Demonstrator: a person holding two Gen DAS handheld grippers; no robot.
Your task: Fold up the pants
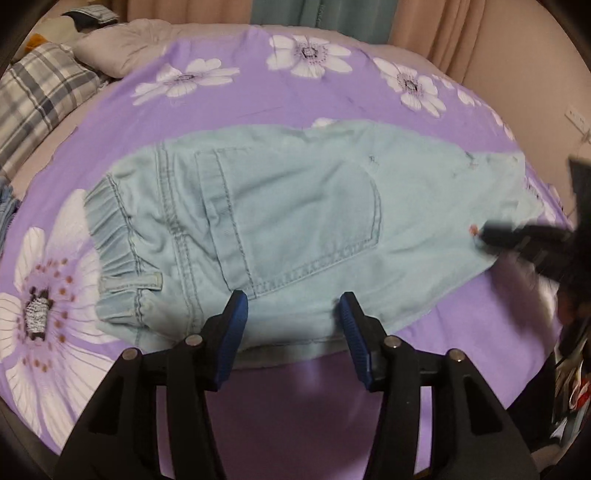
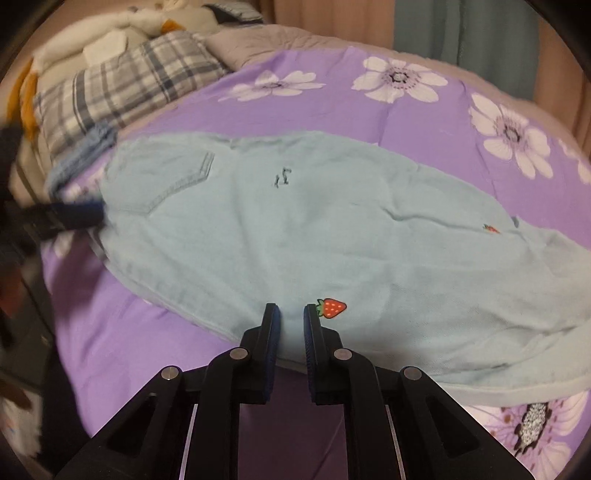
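Note:
Pale blue denim pants (image 1: 295,221) lie flat on a purple flowered bedsheet (image 1: 258,92), elastic waistband (image 1: 107,229) to the left and a back pocket facing up. My left gripper (image 1: 292,301) stands open just above the pants' near edge, with nothing pinched between its blue pads. In the right wrist view the pants (image 2: 295,229) spread across the sheet (image 2: 129,350), with a strawberry patch (image 2: 332,308) by the fingers. My right gripper (image 2: 291,314) is nearly closed, and denim at the near edge fills the narrow gap. It shows blurred in the left view as the right gripper (image 1: 491,236).
A plaid pillow (image 2: 122,88) and a plush toy (image 2: 122,29) lie at the bed's head. A darker blue garment (image 2: 81,155) sits beside the pants' waist end. A grey quilt (image 1: 125,44) is bunched at the far side, with curtains (image 1: 332,14) behind it. The left gripper (image 2: 88,216) appears blurred.

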